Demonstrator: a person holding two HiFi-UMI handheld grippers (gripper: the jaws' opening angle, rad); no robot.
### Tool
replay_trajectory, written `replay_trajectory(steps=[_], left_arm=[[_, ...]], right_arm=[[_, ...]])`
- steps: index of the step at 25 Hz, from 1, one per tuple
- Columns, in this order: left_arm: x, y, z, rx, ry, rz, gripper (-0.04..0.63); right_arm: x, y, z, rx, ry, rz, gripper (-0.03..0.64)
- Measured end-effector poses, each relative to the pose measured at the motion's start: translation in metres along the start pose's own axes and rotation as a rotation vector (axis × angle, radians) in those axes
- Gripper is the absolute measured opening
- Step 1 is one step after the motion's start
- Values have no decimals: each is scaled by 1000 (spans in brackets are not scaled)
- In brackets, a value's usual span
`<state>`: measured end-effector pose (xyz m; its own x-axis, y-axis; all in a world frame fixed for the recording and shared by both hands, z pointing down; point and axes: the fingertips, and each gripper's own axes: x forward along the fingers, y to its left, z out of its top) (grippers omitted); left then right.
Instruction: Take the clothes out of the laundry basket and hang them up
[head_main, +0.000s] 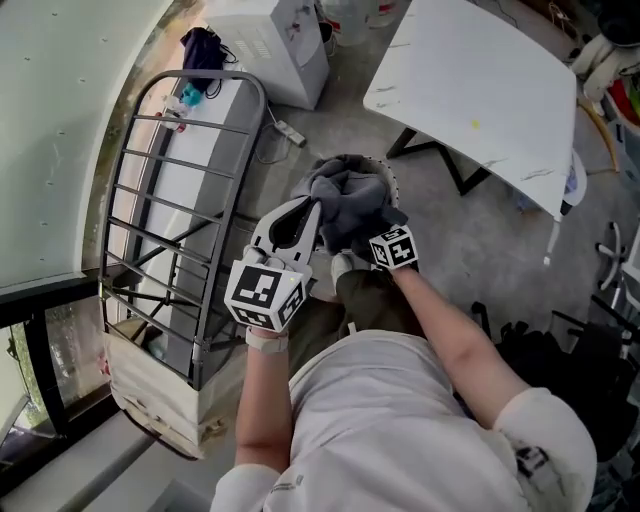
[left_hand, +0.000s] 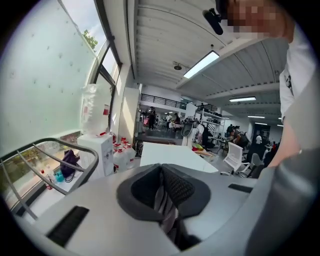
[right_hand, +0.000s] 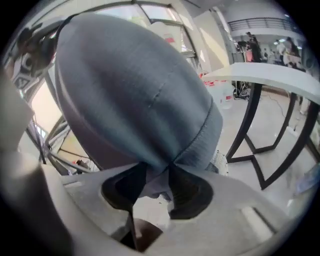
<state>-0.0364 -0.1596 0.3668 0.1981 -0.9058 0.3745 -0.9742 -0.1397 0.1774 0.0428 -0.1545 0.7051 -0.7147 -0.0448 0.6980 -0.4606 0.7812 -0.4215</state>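
A grey garment (head_main: 350, 195) is bunched up over the white laundry basket (head_main: 390, 183) on the floor in front of me. My right gripper (head_main: 375, 235) reaches into it from below, its tips buried in the cloth. In the right gripper view the grey garment (right_hand: 135, 90) fills the frame and narrows into a fold pinched between the jaws of the right gripper (right_hand: 159, 172). My left gripper (head_main: 312, 208) sits just left of the garment, pointing up. In its own view the left gripper (left_hand: 161, 170) has its jaws shut, with no cloth beyond them.
A metal drying rack (head_main: 170, 200) stands at the left beside the window, with a dark purple item (head_main: 200, 45) at its far end. A white table (head_main: 480, 90) on black legs is at the upper right, a white appliance (head_main: 275, 45) behind the basket. Black chair bases (head_main: 580, 350) stand at right.
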Motion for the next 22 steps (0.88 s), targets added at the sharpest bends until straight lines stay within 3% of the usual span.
replay_trajectory(steps=[2, 5, 9, 12, 18, 22], left_arm=[[-11, -1, 9, -10, -27, 48, 15], [-28, 2, 18, -16, -59, 115, 15], [-50, 14, 24, -4, -95, 233, 15], [-69, 24, 23, -12, -108, 321, 15], [-126, 43, 20, -50, -156, 506, 15], [-170, 48, 21, -71, -198, 642, 15]], right_arm=[[-6, 0, 18, 27, -42, 33, 101], [-16, 5, 38, -28, -65, 69, 14], [-28, 10, 59, -139, -77, 92, 12], [-45, 4, 80, -159, -130, 74, 12], [-93, -7, 149, -159, -311, 53, 12], [-127, 18, 216, -189, -452, 101, 12]])
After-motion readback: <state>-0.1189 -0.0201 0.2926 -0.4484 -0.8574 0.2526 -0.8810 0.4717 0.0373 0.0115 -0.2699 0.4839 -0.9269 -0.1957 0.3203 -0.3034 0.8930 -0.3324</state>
